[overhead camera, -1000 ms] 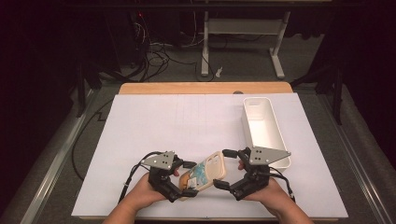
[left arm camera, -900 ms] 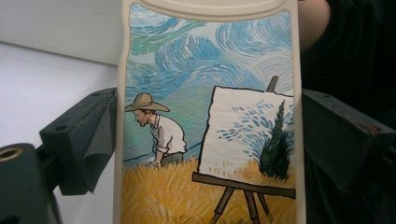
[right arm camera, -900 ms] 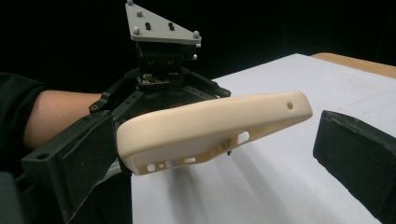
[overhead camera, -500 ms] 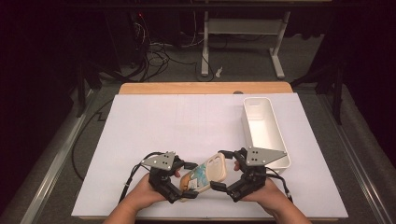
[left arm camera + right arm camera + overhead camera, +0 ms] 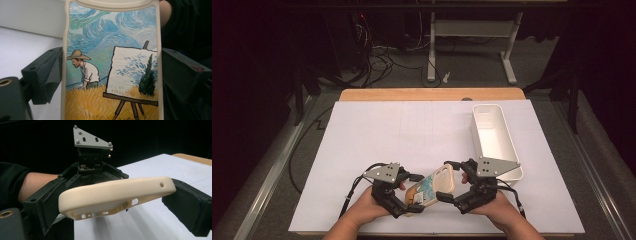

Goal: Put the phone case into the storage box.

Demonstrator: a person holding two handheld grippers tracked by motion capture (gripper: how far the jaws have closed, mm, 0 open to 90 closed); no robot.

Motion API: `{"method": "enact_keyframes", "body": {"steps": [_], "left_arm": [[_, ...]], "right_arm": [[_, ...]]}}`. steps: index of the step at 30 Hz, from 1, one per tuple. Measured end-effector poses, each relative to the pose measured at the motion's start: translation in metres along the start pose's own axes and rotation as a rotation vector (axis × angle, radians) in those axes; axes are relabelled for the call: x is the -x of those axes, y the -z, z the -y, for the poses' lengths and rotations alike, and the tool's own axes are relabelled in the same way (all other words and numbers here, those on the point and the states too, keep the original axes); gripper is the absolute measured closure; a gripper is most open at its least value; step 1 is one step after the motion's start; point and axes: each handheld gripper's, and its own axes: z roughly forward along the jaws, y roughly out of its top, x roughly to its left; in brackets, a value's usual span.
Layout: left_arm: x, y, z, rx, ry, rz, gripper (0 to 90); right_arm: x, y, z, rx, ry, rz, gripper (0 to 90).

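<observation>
Near the front edge of the white surface, a phone case is held up between the two hand-held grippers, close to the person's side. Wide bare room is left across the middle and far part of the surface; toward the right edge, a white bin is set lengthwise, just beyond the right hand-held gripper.

The case is seen to be cream-rimmed, with a painted back: swirling blue sky, a man in a straw hat bent over a yellow field, and an easel bearing a canvas with a dark cypress. Small cut-outs are visible along its edge in the right gripper view.

The left hand-held gripper is closed on the lower end of the case, its jaws pressed on the long rims. The right one is clamped across the other end, with the case spanning its jaws. Both hands are brought in from the bottom of the high view, angled inward toward each other.
</observation>
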Motion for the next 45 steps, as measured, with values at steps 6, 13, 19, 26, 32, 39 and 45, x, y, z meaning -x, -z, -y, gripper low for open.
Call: {"method": "enact_keyframes", "body": {"steps": [6,13,19,26,32,39,45], "left_arm": [[0.0,-0.0006,0.0002,-0.001,0.0,0.0,10.8],[0.0004,-0.0019,0.0006,-0.007,-0.002,-0.011,10.7],[0.0008,-0.0027,0.0007,-0.011,-0.008,-0.024,10.6],[0.0018,-0.0049,0.0015,-0.019,-0.011,-0.032,10.4],[0.0028,-0.0063,0.0016,-0.021,-0.02,-0.038,10.3],[0.0032,-0.0083,0.0027,-0.027,-0.022,-0.044,10.4],[0.0041,-0.0082,0.0024,-0.023,-0.022,-0.052,9.9]], "right_arm": [[0.0002,0.0001,0.0001,0.0,0.001,-0.001,7.5],[0.0004,0.0001,0.0,-0.003,-0.006,0.0,8.7],[0.0005,-0.0002,-0.0005,-0.001,-0.013,0.004,9.5],[-0.0008,-0.0017,-0.0016,-0.001,-0.012,0.005,10.4],[-0.0024,-0.0024,-0.0028,0.0,-0.006,0.003,11.0],[-0.0029,-0.004,-0.0033,-0.001,-0.002,0.001,11.5],[-0.0029,-0.0038,-0.0041,0.009,-0.005,0.002,11.7]]}}
